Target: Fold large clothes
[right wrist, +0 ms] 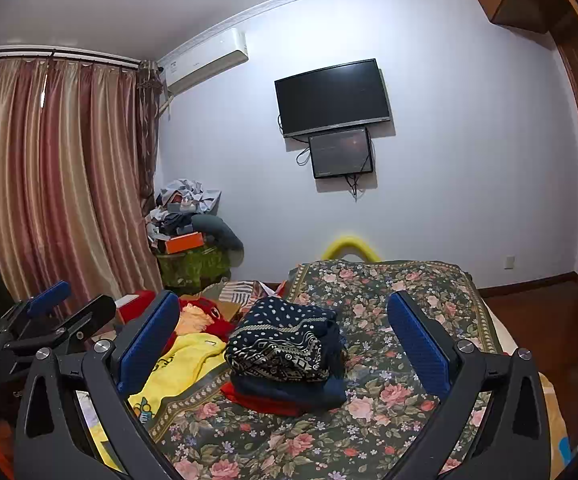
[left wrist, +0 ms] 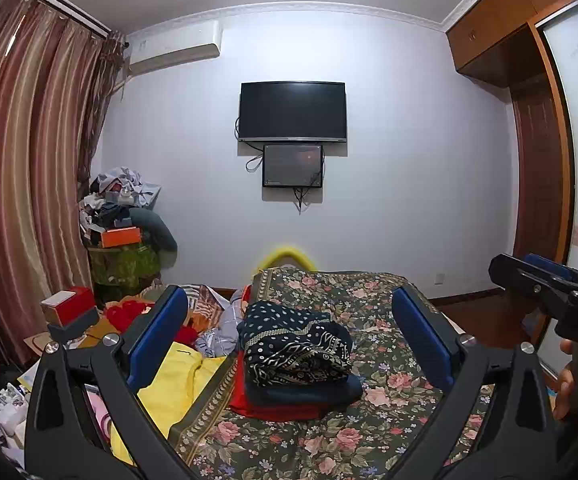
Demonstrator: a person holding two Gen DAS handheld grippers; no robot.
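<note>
A stack of folded clothes [left wrist: 297, 360] sits on the floral bedspread [left wrist: 369, 420]: a navy patterned garment on top, a plain navy one and a red one beneath. It also shows in the right wrist view [right wrist: 285, 352]. A yellow garment [left wrist: 177, 384] lies unfolded left of the stack, with more loose clothes behind it [left wrist: 217, 328]. My left gripper [left wrist: 293, 340] is open and empty, held above the bed facing the stack. My right gripper [right wrist: 285, 336] is open and empty too, and it shows at the right edge of the left wrist view [left wrist: 549, 284].
A cluttered pile with an orange box [left wrist: 121, 236] stands in the far left corner by the curtains [left wrist: 29, 160]. A red and white box [left wrist: 73, 304] lies left of the bed. A TV [left wrist: 293, 112] hangs on the far wall. A wardrobe [left wrist: 537, 160] stands on the right.
</note>
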